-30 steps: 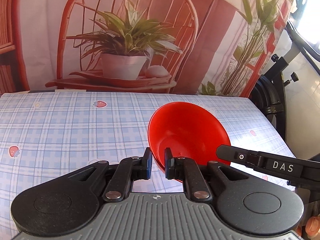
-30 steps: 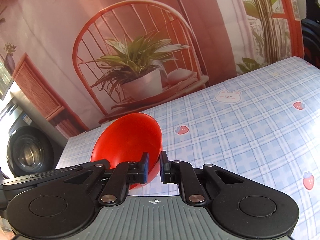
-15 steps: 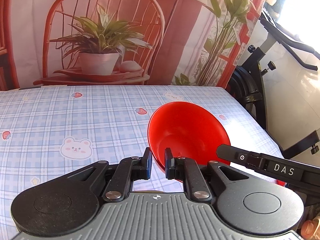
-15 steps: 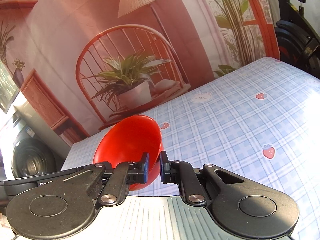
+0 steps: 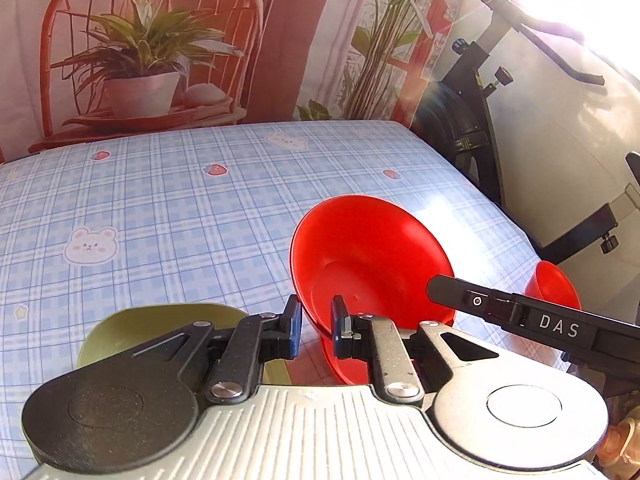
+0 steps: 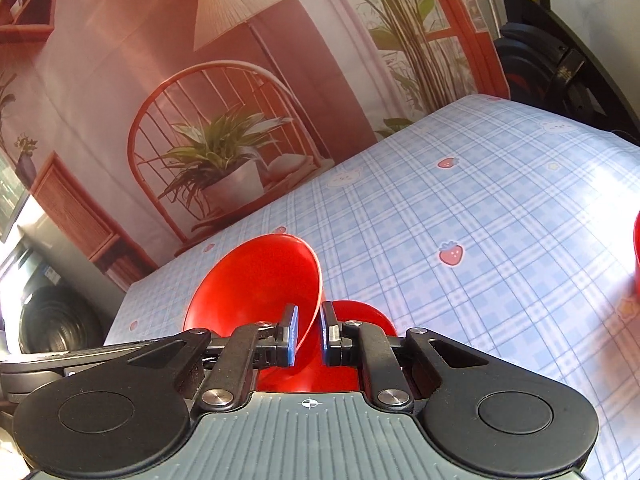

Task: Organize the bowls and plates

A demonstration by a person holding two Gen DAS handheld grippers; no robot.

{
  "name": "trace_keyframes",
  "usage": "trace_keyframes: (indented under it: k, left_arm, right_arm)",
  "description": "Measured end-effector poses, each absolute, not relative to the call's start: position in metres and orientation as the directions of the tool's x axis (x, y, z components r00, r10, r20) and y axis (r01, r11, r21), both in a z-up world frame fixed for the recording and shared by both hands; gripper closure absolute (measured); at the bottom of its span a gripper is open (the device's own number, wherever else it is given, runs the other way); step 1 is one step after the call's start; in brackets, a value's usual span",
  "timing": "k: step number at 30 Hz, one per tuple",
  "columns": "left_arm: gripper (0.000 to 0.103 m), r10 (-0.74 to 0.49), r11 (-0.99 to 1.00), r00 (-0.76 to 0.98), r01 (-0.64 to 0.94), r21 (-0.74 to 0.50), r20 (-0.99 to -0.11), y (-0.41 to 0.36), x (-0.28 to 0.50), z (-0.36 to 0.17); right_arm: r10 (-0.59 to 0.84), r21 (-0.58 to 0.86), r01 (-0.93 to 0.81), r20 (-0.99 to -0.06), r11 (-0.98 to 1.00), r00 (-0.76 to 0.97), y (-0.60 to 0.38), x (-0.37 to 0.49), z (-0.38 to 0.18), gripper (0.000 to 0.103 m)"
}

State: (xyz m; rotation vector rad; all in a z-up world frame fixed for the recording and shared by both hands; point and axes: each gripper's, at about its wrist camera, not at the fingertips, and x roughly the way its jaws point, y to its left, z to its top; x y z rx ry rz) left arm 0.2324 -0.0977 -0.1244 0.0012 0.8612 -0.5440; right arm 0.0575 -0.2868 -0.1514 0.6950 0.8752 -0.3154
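Observation:
Both grippers hold one red bowl by its rim, tilted on edge above the table. My left gripper [image 5: 316,326] is shut on the bowl [image 5: 372,268] at its near left rim. My right gripper [image 6: 308,334] is shut on the same bowl [image 6: 256,284] at its right rim. A red plate [image 6: 360,316] lies on the table just below the bowl; its edge also shows in the left wrist view [image 5: 340,364]. An olive green plate [image 5: 132,328] lies on the table under my left gripper.
A second small red bowl [image 5: 554,280] stands near the table's right edge, and shows at the right border of the right wrist view [image 6: 637,256]. The blue checked tablecloth [image 5: 180,208] stretches back to a printed backdrop. An exercise bike [image 5: 480,120] stands beyond the right edge.
Both grippers have lowered and swung right with the red bowl. The green plate, the red plate and the second red bowl have come into view.

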Motion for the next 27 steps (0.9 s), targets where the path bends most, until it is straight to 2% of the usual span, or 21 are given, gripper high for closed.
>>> trace_keyframes:
  k: [25, 27]
  left_arm:
    - [0.086, -0.347, 0.871, 0.493, 0.484, -0.08, -0.797, -0.132, 0.223, -0.151]
    - [0.083, -0.345, 0.873, 0.491, 0.481, -0.081, -0.8, -0.131, 0.224, -0.15]
  right_arm:
    - [0.056, 0.465, 0.546, -0.794, 0.697, 0.605, -0.296, 0.016, -0.171, 0.09]
    - [0.049, 0.46, 0.549, -0.796, 0.699, 0.604, -0.296, 0.015, -0.17, 0.09]
